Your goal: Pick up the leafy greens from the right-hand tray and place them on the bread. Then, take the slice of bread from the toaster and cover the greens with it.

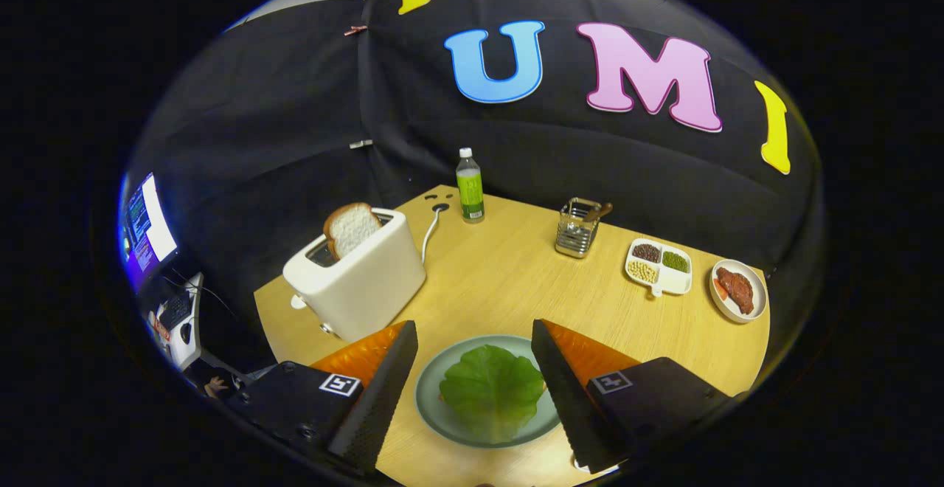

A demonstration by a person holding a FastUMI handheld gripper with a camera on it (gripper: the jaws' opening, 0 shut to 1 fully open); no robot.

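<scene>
Gripper w/ fingers spread wide, holding nothing; betw. them a grey-green plate w/ leafy greens lying on top, bread beneath mostly hidden. Beyond left finger: white toaster w/ bread slice standing up out of slot. Farther on wooden table: green bottle, wire utensil holder, divided tray of beans, bowl of meat.

Black cloth wall drapes behind a pale wooden table (a lit monitor glows beside it).
</scene>
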